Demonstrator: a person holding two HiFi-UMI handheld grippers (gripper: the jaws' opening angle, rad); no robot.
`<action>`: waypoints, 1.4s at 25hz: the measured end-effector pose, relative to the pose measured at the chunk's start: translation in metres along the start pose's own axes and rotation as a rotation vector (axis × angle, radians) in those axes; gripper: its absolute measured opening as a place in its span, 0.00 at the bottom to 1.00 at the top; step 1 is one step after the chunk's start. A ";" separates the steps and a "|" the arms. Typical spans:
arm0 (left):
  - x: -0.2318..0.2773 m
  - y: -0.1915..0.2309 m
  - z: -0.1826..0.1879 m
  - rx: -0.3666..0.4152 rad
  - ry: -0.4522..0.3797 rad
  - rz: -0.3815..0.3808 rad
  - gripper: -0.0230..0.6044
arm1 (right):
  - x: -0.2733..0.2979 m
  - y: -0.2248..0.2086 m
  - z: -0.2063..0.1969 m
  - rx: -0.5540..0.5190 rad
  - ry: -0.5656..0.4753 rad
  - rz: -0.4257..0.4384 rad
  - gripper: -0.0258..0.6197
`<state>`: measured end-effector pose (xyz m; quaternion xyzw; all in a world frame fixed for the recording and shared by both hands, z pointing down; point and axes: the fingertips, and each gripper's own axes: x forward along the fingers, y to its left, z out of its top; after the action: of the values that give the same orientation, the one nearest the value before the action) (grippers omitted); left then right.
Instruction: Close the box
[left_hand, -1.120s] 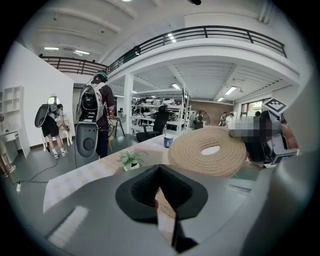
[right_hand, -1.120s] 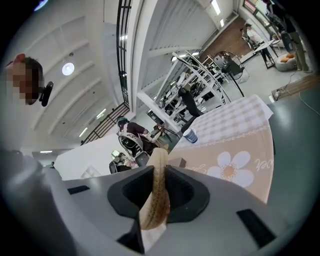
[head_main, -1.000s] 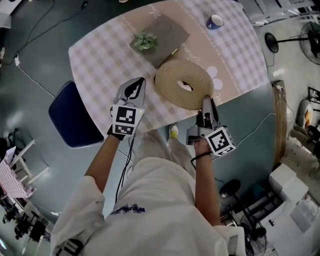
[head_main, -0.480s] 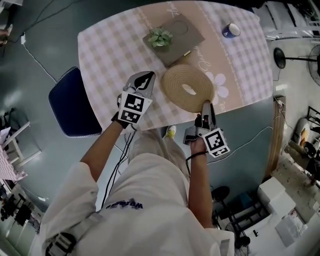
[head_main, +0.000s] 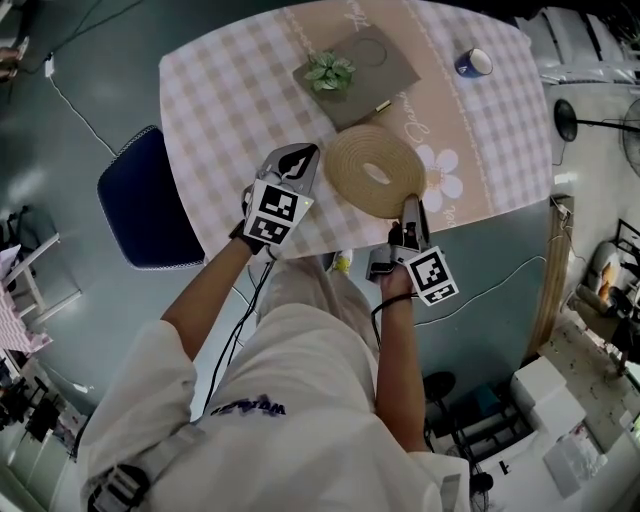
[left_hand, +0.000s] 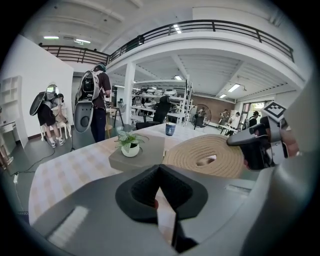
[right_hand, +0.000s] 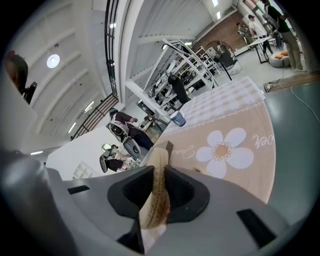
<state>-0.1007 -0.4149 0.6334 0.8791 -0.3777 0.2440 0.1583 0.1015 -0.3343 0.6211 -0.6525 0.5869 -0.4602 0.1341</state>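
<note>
A round woven rope piece (head_main: 375, 172) with a hole in its middle lies flat on the checked table (head_main: 230, 90). My right gripper (head_main: 410, 203) is at its near rim and is shut on that rim; the rope edge (right_hand: 157, 195) runs up between the pads. My left gripper (head_main: 297, 152) hovers just left of the woven piece, jaws together and holding nothing. In the left gripper view the woven piece (left_hand: 205, 155) lies ahead, with the right gripper (left_hand: 260, 145) at its right side. A flat grey box (head_main: 356, 75) lies behind it with a small potted plant (head_main: 330, 72) on top.
A blue cup (head_main: 473, 62) stands at the table's far right. A dark blue chair (head_main: 150, 210) sits at the table's left edge. Cables trail on the floor. Several people (left_hand: 95, 100) and shelves are far behind the table.
My left gripper has moved forward over the table, closer to the woven piece's left side. The right gripper keeps its hold on the near rim.
</note>
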 end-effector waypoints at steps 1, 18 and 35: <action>0.001 0.000 -0.001 -0.001 0.004 -0.003 0.04 | 0.002 0.000 -0.002 0.002 0.007 0.001 0.15; 0.028 -0.020 -0.018 0.034 0.059 -0.066 0.04 | 0.012 -0.028 -0.019 -0.086 0.051 -0.074 0.15; 0.032 -0.035 -0.031 0.026 0.089 -0.096 0.04 | 0.022 -0.047 -0.028 -0.412 0.167 -0.220 0.18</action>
<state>-0.0650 -0.3960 0.6735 0.8864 -0.3244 0.2799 0.1752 0.1083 -0.3309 0.6799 -0.6856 0.6028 -0.3953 -0.1017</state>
